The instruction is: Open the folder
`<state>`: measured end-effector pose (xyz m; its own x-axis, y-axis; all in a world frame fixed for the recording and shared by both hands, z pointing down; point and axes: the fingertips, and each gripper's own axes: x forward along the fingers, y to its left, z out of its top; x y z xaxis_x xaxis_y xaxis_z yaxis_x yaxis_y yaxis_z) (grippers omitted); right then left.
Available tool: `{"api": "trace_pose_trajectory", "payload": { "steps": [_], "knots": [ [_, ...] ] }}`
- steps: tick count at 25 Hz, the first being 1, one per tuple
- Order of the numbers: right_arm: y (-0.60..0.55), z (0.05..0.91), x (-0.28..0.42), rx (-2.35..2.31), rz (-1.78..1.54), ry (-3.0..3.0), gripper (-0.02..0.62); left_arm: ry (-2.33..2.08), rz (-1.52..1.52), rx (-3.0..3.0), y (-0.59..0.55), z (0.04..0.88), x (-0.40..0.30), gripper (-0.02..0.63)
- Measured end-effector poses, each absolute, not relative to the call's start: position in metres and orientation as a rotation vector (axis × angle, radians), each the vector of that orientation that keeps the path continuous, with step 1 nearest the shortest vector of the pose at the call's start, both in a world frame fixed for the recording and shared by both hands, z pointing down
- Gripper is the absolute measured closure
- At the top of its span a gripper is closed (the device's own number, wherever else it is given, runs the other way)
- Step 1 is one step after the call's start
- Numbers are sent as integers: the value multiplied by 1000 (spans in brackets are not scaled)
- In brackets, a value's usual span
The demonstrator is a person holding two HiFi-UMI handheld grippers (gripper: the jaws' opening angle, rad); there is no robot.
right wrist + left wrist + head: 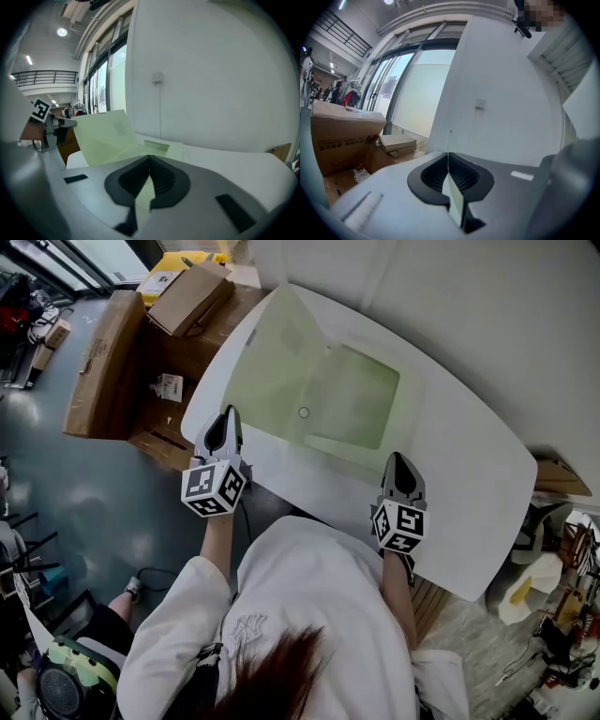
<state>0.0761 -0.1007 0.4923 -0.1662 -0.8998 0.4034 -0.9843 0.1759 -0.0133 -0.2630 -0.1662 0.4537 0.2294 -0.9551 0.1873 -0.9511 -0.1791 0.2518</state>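
Observation:
A pale green folder (352, 395) lies on the white table (469, 493), its left cover (272, 362) lifted and tilted up. My left gripper (227, 416) is at that cover's near left edge. In the left gripper view the left gripper (449, 158) is shut on the thin cover (454, 201), seen edge-on. My right gripper (399, 461) is at the folder's near right corner. In the right gripper view the right gripper (149, 163) is shut on a green sheet of the folder (144, 197), and the raised cover (105, 136) stands ahead to the left.
Cardboard boxes (103, 362) stand on the floor left of the table, with another box (192, 296) on top. A white wall (501, 93) runs behind the table. The table's near edge is against the person's body.

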Motion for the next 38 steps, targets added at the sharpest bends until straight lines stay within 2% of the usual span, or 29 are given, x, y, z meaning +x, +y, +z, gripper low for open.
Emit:
{"api": "trace_pose_trajectory", "payload": {
  "steps": [17, 38],
  "knots": [
    [-78, 445, 97, 1870, 381, -2289, 589, -1686, 31, 2417, -147, 413, -175, 594],
    [-57, 424, 134, 1882, 359, -2327, 589, -1586, 181, 2572, -127, 413, -95, 583]
  ]
}}
